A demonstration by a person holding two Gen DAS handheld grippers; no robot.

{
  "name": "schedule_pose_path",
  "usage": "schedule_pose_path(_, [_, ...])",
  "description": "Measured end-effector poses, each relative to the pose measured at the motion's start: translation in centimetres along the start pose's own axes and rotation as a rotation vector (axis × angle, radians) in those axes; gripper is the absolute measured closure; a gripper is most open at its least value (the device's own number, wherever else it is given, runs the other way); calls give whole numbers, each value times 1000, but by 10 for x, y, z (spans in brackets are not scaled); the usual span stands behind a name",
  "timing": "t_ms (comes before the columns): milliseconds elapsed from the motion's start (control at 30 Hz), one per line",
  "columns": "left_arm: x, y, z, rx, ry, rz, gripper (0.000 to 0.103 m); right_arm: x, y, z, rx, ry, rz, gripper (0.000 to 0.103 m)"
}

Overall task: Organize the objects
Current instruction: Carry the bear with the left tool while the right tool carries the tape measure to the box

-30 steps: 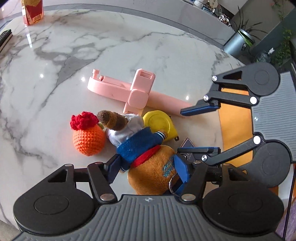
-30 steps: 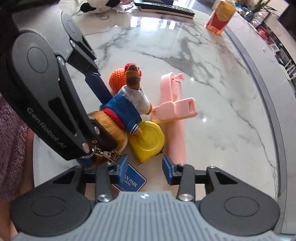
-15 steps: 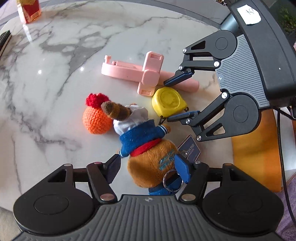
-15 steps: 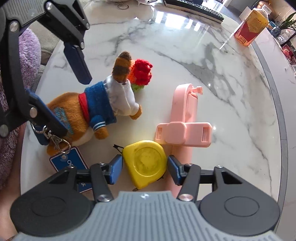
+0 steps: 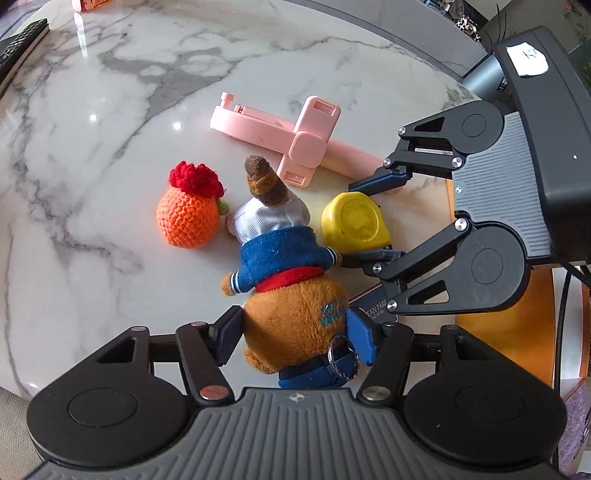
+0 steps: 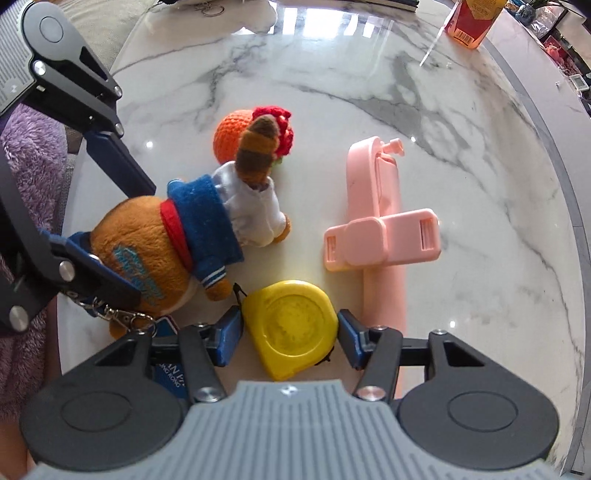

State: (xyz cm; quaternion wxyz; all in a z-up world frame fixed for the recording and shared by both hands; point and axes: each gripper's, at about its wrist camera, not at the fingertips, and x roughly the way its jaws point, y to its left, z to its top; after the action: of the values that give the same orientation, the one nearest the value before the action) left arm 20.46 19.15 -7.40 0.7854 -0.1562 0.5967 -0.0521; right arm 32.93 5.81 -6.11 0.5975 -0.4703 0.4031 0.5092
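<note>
The left gripper [image 5: 295, 328] points down, with the plush toy [image 5: 284, 258] between its fingers [image 5: 231, 332]. The fingers have just been closing a little. They sit right beside the toy's round brown body, one on each side, but I do not see them squeezing it, so they count as open. A key ring and a blue tag [image 5: 376, 310] hang from the toy.

The right gripper [image 6: 290, 328] also points down. The yellow tape measure [image 6: 291, 317] lies flat between its fingers. These fingers have just been opening. They stand very close to both sides of the tape measure but do not grip it.

I think the step now is to grab both things. To do it well, each hand should go down until its fingers reach low on the sides. The left one should close on the fat middle of the toy, not the ring. The right one should close evenly on the hard sides, so the tape measure does not spin away.

Just past the toy lies an orange knitted ball [image 5: 188, 221] with a red top. A pink phone holder [image 5: 306, 144] lies behind it. Far off on the white marble surface [image 5: 92, 166] are a red carton [image 6: 472, 18] and a dark remote [image 5: 22, 44].

Count: one toy, one tape measure, one ball, one holder, one carton, one remote, two grippers.
</note>
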Motion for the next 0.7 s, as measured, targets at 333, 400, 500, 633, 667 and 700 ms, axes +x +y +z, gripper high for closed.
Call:
schedule_pose_path(333, [6, -7, -6, -4, -27, -1, 41, -70, 2, -34, 81, -94, -22, 46])
schedule_pose_path(400, [3, -10, -9, 5, -44, 5, 44, -95, 3, -48, 95, -114, -27, 46])
schedule_pose_path(500, [-3, -13, -12, 15, -68, 1, 48, -132, 8, -76, 108, -125, -53, 46])
schedule_pose_path(633, [-25, -27, -19, 52, -129, -31, 48, -171, 20, -119, 157, -112, -85, 46])
schedule_pose_path(667, [-33, -35, -20, 76, -151, -28, 48, -178, 24, -131, 168, -101, -92, 46])
schedule_pose_path(700, [-43, -44, -21, 104, -177, -29, 48, -184, 28, -142, 176, -86, -98, 46])
